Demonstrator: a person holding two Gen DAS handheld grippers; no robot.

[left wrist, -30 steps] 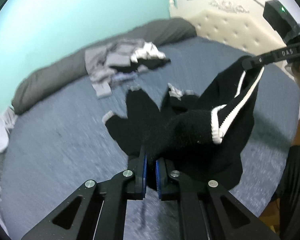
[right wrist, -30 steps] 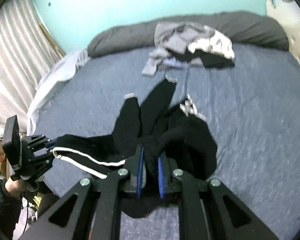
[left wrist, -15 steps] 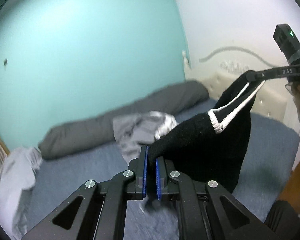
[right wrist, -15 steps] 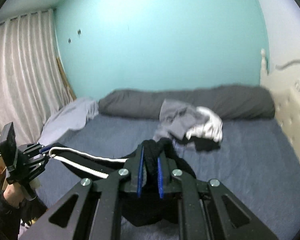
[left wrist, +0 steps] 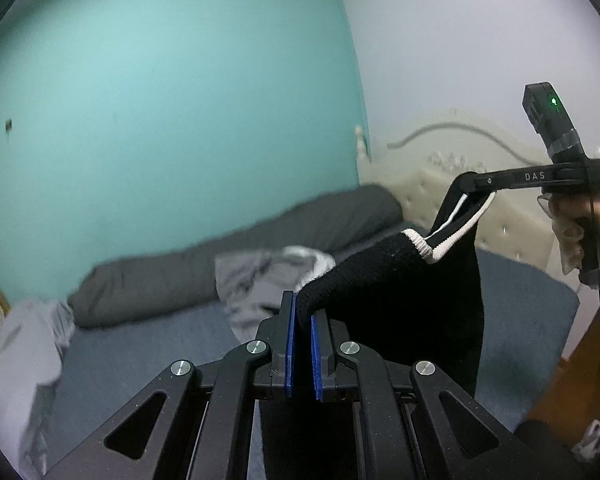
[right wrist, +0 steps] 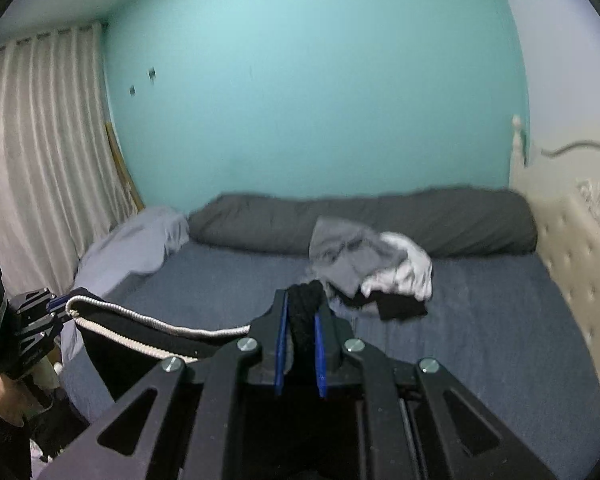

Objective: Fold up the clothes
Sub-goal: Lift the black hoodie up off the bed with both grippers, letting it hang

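A black knitted garment with white ribbed trim along its edge (left wrist: 384,280) hangs in the air above the bed, stretched between two held points so that its trimmed edge runs taut as a doubled white line (right wrist: 148,326). The body of the cloth droops below in a dark fold. Its full shape is hidden, but it looks like a sweater or a cardigan.

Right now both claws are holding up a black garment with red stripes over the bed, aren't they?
Not quite: the stripes are white, as the left wrist view shows. Both claws, left and right, do hold the black garment up over the bed.
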